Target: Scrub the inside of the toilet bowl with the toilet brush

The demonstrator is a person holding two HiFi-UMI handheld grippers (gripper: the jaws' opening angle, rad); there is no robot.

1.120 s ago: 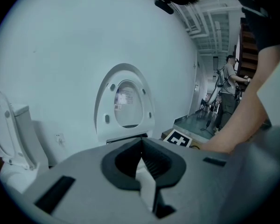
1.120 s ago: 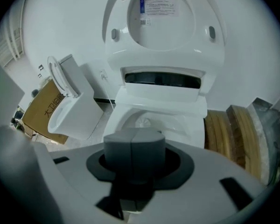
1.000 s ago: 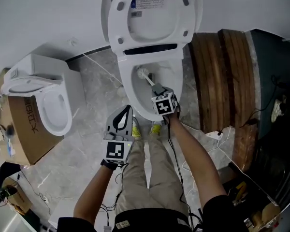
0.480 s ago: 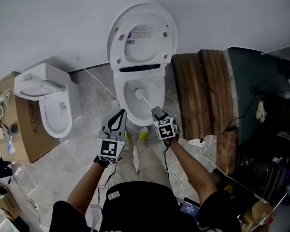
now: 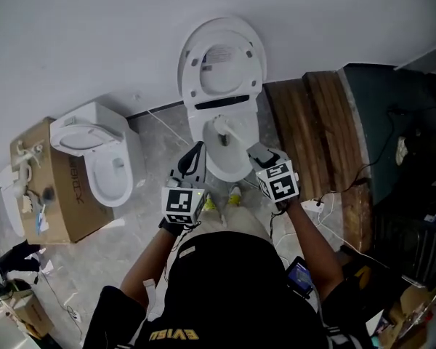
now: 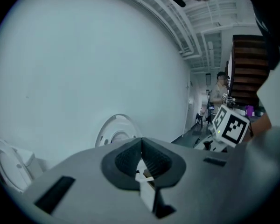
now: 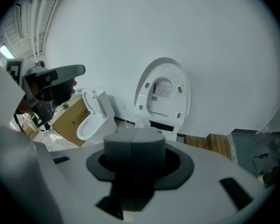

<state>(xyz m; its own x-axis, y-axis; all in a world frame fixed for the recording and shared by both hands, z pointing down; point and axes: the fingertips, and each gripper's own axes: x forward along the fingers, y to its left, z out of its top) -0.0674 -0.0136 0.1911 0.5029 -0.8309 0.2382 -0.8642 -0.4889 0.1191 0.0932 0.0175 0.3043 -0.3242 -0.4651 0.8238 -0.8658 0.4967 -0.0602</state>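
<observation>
Jaws on your right gripper [image 5: 256,152] are squeezing shut on the toilet brush [image 5: 221,126]. Your left gripper [image 5: 198,148] is pinching shut on nothing. Your shiny white toilet bowl [image 5: 229,171] is standing with its round lid [image 5: 221,64] up, wearing a sticker too small to read. Your brown cardboard box [image 5: 43,209] is showing Chinese writing. Your brush's white bristly head is hanging over the bowl.

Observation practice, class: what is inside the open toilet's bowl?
A white brush, its handle leading back to the right gripper. Whatever lies beneath the brush head is covered by it and cannot be seen.
</observation>
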